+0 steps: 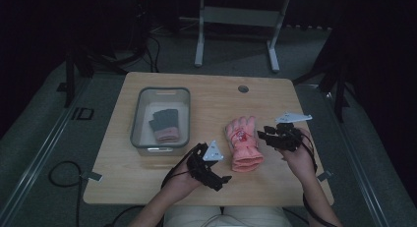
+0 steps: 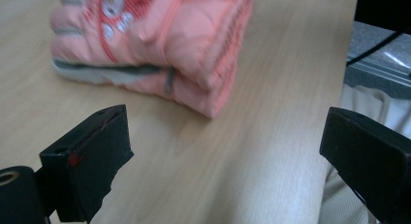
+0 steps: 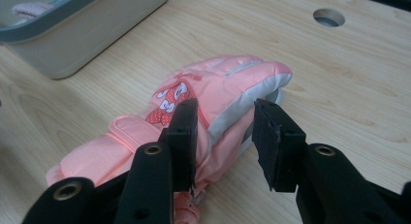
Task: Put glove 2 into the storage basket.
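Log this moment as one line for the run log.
left gripper: open, empty, near pink glove cuff | right gripper: jaws apart, over glove's edge, no grip seen | bin: holds other glove

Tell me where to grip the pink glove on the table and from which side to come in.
Grip the pink glove at its thick ribbed cuff end, which faces the table's near edge and stands proud of the wood. Come in low from the person's side with the left gripper: its jaws are wide open and already face that end.
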